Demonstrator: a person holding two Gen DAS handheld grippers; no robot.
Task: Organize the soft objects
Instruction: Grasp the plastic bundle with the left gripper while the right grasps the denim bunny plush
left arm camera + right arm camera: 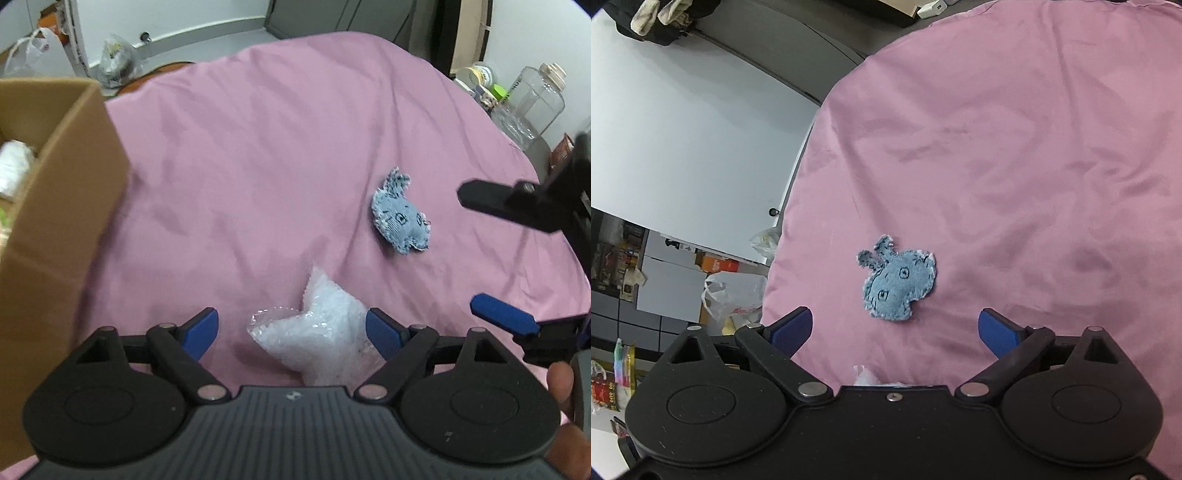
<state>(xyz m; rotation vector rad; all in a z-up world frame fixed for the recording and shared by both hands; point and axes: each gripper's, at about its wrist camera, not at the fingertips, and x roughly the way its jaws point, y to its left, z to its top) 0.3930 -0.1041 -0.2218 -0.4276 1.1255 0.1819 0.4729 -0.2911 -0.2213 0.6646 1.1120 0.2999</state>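
So we held left gripper (291, 328) wide around bubble bag (317, 332) (box (62, 206) beside), right gripper (895, 328) wide near denim toy (899, 282).

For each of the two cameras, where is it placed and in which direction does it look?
Left wrist: on the left claw, open over a clear bubble-wrap bag; cardboard box left, right claw and a fingertip at right.
Right wrist: on the right claw, open, looking down at the pink sheet.
Shared: the blue denim toy.
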